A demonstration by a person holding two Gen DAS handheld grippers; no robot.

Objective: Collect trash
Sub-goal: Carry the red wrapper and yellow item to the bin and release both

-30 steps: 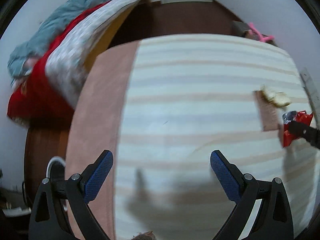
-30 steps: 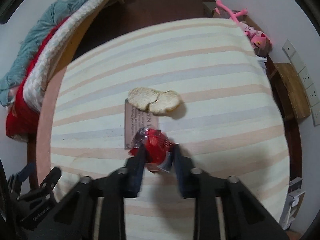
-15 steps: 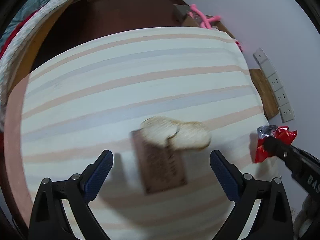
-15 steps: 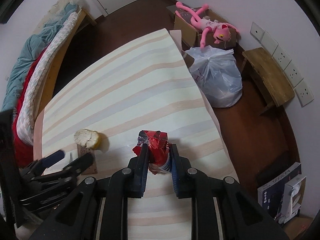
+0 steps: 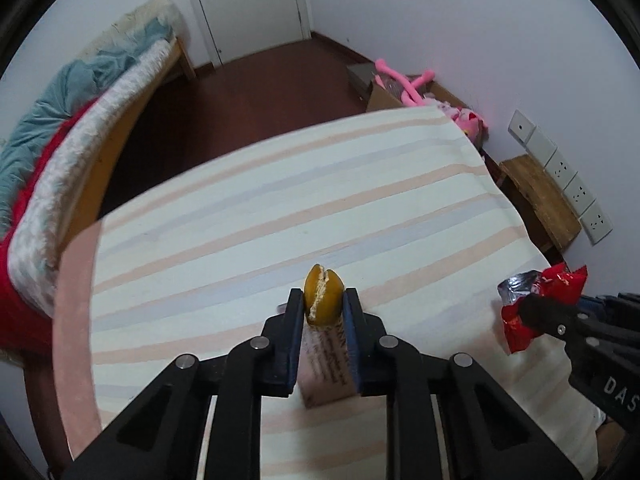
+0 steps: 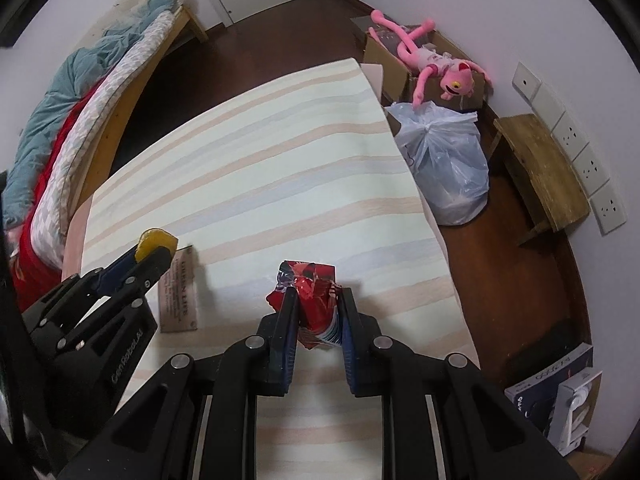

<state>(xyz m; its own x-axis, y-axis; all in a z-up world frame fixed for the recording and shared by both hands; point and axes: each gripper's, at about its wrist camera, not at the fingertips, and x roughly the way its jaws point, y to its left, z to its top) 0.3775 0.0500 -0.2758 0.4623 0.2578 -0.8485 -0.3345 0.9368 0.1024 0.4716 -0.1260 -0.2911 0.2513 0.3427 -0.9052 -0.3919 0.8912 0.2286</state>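
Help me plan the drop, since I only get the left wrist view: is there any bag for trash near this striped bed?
Observer: Yes, a white plastic bag stands on the floor beside the striped mattress, near the pink plush toy.
Operator: Is its mouth open?
Observer: It looks gathered shut on top.
Operator: Is the right grip secure?
Observer: The right gripper pinches the crumpled red foil wrapper between both pads.

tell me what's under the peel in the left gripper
A brown card with printed text lies flat on the striped table below the peel. The left gripper covers the card's sides.
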